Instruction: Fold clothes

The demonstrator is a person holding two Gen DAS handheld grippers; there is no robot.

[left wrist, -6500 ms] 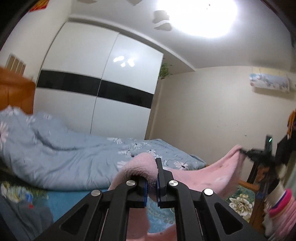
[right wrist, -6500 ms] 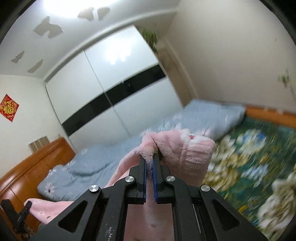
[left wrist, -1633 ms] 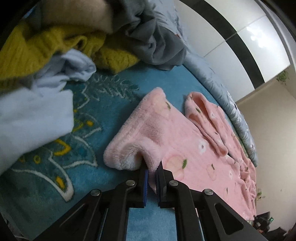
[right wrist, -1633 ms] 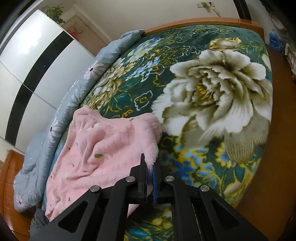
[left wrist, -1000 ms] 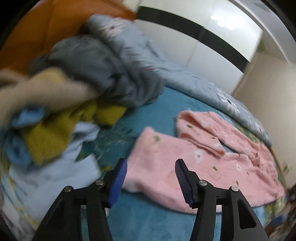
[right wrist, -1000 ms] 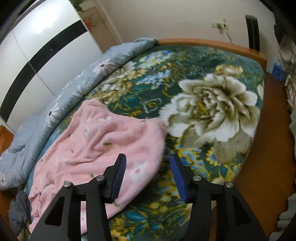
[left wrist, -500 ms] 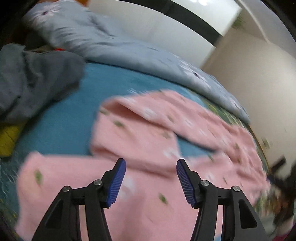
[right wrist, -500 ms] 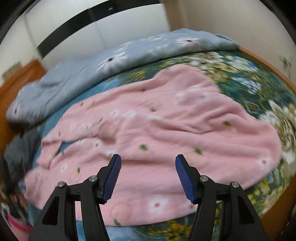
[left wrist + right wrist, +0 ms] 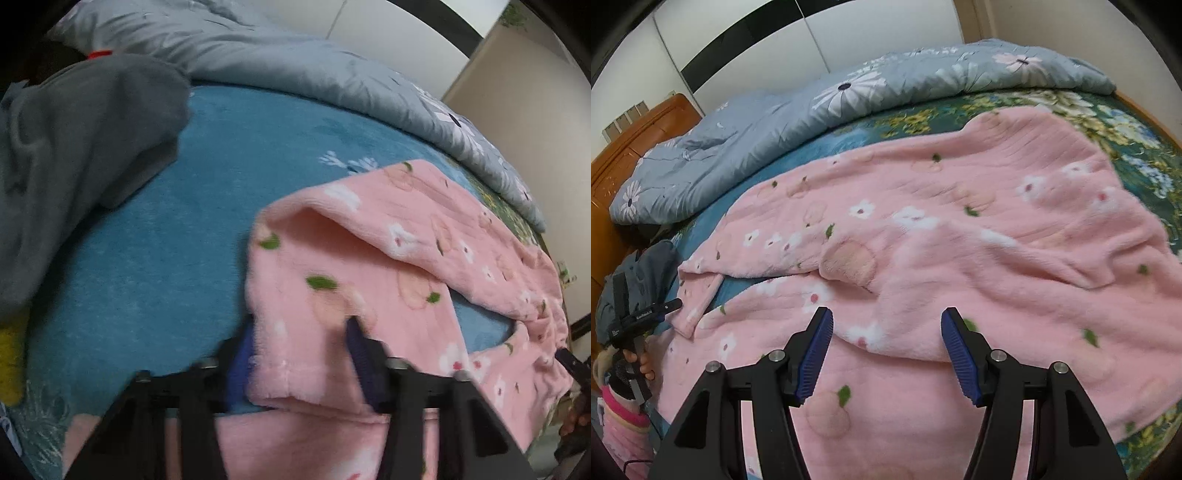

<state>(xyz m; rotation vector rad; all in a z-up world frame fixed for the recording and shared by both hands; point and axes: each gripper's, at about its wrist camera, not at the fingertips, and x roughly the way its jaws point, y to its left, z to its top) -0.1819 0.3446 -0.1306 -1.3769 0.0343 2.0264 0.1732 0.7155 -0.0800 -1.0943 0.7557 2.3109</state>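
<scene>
A pink fleece garment with flower and peach prints [image 9: 960, 229] lies spread across the bed. In the left wrist view one sleeve [image 9: 369, 258] lies folded over, its cuff [image 9: 295, 369] pointing at me. My left gripper [image 9: 299, 354] straddles that cuff: its jaws are closing with the cuff between them, one blue pad at the cuff's left edge, the other on top of the cloth. My right gripper [image 9: 886, 354] hovers open just above the garment's middle, nothing between its pads. A hand holds the left gripper [image 9: 646, 317] at the far left of the right wrist view.
A grey garment [image 9: 74, 147] is heaped at the left on the teal bed cover [image 9: 166, 221], with a bit of yellow cloth [image 9: 11, 369] below it. A blue-grey floral duvet [image 9: 812, 103] runs along the far side. A wooden headboard [image 9: 635, 147] stands behind.
Both grippers let go of the garment's corners and opened. The left one swung right and down onto the sleeve cuff, its jaws a little narrower. The right one sank closer over the garment's middle.
</scene>
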